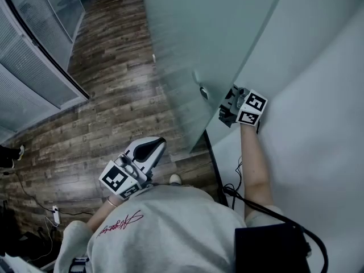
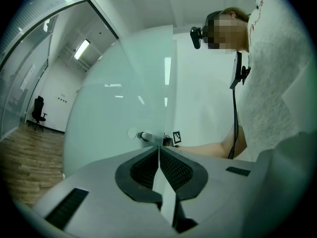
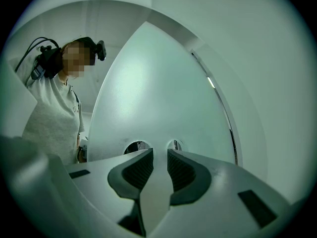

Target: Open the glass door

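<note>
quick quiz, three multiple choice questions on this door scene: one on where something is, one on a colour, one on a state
1. Where is the right gripper?
A. at the glass door's edge, by the handle
B. resting on a desk
C. inside a drawer

2. What colour is the floor?
A. white
B. brown wood
C. red

3. How are the left gripper's fingers?
A. wide apart
B. clamped on a cup
C. together, nothing between them

Answers: A, the head view shows it up at the door edge beside the metal handle. B, brown planks run across the head view. C, the left gripper view shows the two ribbed pads meeting.
</note>
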